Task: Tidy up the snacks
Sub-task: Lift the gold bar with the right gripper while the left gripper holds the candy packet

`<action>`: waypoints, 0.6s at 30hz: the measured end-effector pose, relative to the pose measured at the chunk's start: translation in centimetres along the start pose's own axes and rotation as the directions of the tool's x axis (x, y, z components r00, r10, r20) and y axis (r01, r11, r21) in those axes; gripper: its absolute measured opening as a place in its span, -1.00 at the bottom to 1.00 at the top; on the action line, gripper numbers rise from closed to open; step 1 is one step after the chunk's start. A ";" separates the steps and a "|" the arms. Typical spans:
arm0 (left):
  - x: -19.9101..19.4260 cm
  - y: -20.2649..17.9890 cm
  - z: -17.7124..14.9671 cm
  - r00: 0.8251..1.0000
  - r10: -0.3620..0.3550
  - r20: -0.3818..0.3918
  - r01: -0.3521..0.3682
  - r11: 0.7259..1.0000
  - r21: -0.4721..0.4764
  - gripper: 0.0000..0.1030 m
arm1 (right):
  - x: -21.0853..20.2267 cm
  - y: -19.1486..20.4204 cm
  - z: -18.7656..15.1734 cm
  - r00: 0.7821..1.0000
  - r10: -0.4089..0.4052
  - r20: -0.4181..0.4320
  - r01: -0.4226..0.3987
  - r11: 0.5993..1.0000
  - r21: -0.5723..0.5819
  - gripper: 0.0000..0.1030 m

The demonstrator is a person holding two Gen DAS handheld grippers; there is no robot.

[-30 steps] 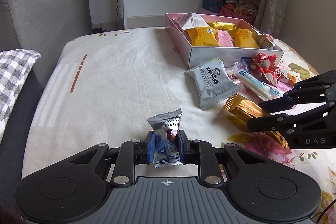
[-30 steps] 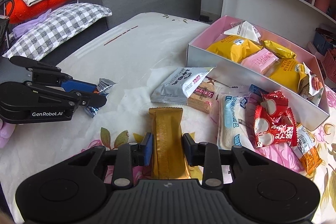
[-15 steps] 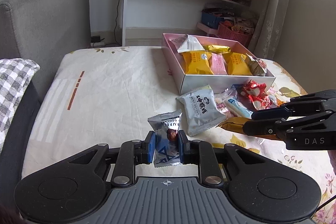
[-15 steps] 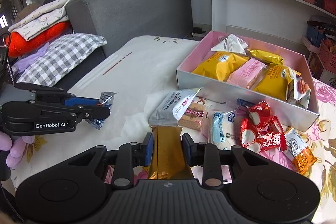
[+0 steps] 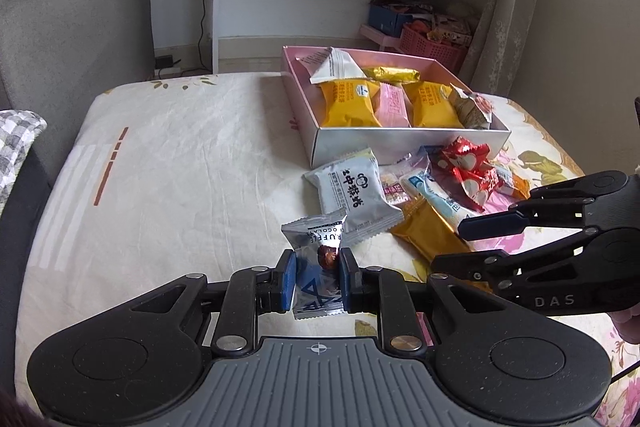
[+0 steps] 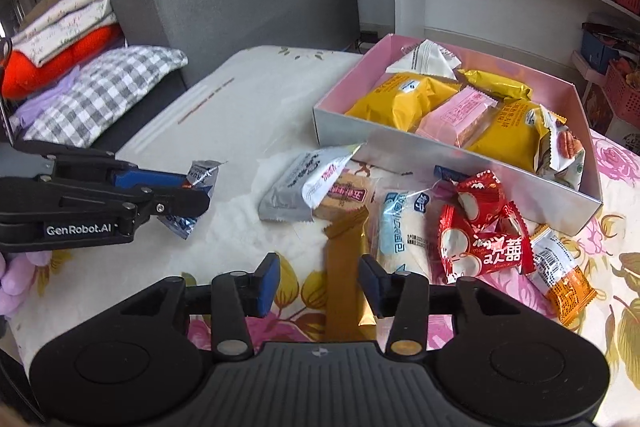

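Carrying a small silver truffle packet [image 5: 316, 259] in the left gripper [image 5: 317, 283], pads clamped on the wrapper's lower half, top flap free above the jaws. Lifted clear of the cloth-covered table [image 5: 180, 155], well short of the pink box [image 5: 404, 143], which sits ahead and to the right, already half-filled with yellow, pink and gold packs.

Right gripper [image 6: 318, 283] loosened — jaws just been opening, now standing apart on either side of the gold bar [image 6: 346, 267], pads no longer pressing it. Bar lying on the table between them, upper end tucked near the loose pile: grey-white packet [image 6: 298, 189], pale blue-white pack [image 6: 400, 227], red candies [image 6: 480, 227], orange sachet [image 6: 564, 283], all just in front of the box's near wall.

For the step in hand, judged as bringing the truffle packet to the box:
- Keep the squeeze steady; thin foil, likely to slip if eased too soon.
- Swing right and forward over the pile, high enough to clear the near wall — not dragging the dangling wrapper across the grey-white packet.
- Aim for the bare pink floor at the box's near-left corner, beside the white triangular pack [image 5: 336, 67], rather than on top of the yellow ones.
- Mind the right gripper, close on the right side of the path; better to let it draw back first or pass above it.
- Lower until the packet rests inside, then release.
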State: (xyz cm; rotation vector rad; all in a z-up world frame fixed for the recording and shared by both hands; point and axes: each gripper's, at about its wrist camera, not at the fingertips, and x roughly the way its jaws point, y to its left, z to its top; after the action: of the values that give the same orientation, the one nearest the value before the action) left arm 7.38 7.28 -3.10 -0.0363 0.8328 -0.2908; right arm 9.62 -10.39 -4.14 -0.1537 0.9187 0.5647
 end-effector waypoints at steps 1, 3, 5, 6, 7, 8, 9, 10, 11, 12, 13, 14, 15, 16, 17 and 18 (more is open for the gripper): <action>0.1 -0.1 -0.1 1.000 -0.002 -0.004 0.002 1.000 0.003 -0.62 | 0.4 0.2 -0.1 1.000 -0.016 -0.015 0.016 1.000 -0.020 -0.30; 0.2 -0.2 -0.2 1.000 -0.006 -0.011 0.006 1.000 0.010 -0.62 | 1.1 0.5 -0.4 0.999 -0.030 -0.044 0.028 0.999 -0.045 -0.34; 0.2 -0.4 -0.3 1.000 -0.011 -0.015 0.011 1.000 0.015 -0.62 | 1.6 0.8 -0.5 0.998 -0.034 -0.058 0.031 0.998 -0.059 -0.38; 0.2 -0.4 -0.2 1.000 -0.013 -0.017 0.013 1.000 0.017 -0.62 | 1.9 0.9 -0.5 0.997 -0.034 -0.069 0.030 0.998 -0.063 -0.39; 0.3 -0.4 -0.3 1.000 -0.014 -0.019 0.014 1.000 0.019 -0.62 | 2.0 1.0 -0.6 0.996 -0.033 -0.081 0.028 0.998 -0.063 -0.39; 0.3 -0.5 -0.3 1.000 -0.014 -0.021 0.014 1.000 0.020 -0.62 | 2.3 1.2 -0.7 0.996 -0.033 -0.088 0.027 0.997 -0.069 -0.39; 0.3 -0.5 -0.3 1.000 -0.014 -0.024 0.015 1.000 0.021 -0.62 | 2.3 1.5 -0.8 0.996 -0.042 -0.081 0.035 0.996 -0.087 -0.39; 0.4 -0.5 -0.4 1.000 -0.014 -0.026 0.015 1.000 0.022 -0.62 | 2.3 1.8 -0.8 0.996 -0.050 -0.079 0.042 0.993 -0.107 -0.40; 0.4 -0.5 -0.4 1.000 -0.013 -0.028 0.014 1.000 0.022 -0.62 | 2.3 1.9 -0.9 0.996 -0.052 -0.078 0.043 0.993 -0.112 -0.43; 0.4 -0.5 -0.4 0.999 -0.013 -0.029 0.013 1.000 0.022 -0.62 | 2.3 1.9 -0.8 0.996 -0.051 -0.076 0.042 0.993 -0.109 -0.53; 0.4 -0.5 -0.4 0.999 -0.012 -0.029 0.013 1.000 0.022 -0.62 | 2.2 1.9 -0.8 0.996 -0.049 -0.075 0.041 0.994 -0.106 -0.53; 0.3 -0.5 -0.3 0.999 -0.013 -0.029 0.013 1.000 0.021 -0.62 | 2.2 1.8 -0.7 0.996 -0.050 -0.076 0.042 0.994 -0.100 -0.54; 0.3 -0.5 -0.3 1.000 -0.014 -0.027 0.014 1.000 0.020 -0.62 | 2.1 1.7 -0.6 0.996 -0.053 -0.074 0.046 0.995 -0.093 -0.54; 0.2 -0.4 -0.3 1.000 -0.015 -0.025 0.015 1.000 0.020 -0.62 | 2.0 1.6 -0.6 0.996 -0.054 -0.069 0.048 0.995 -0.090 -0.55; 0.1 -0.4 -0.2 1.000 -0.015 -0.021 0.015 1.000 0.019 -0.62 | 1.7 1.5 -0.4 0.997 -0.050 -0.058 0.045 0.995 -0.086 -0.55; 0.0 -0.5 -0.1 1.000 -0.014 -0.017 0.014 1.000 0.020 -0.62 | 1.2 1.4 -0.2 0.998 -0.042 -0.044 0.039 0.996 -0.079 -0.55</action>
State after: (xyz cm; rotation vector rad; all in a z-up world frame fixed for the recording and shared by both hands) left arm 7.16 6.86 -3.11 -0.0213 0.8466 -0.3128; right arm 9.32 -8.78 -5.07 -0.2561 0.9362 0.5615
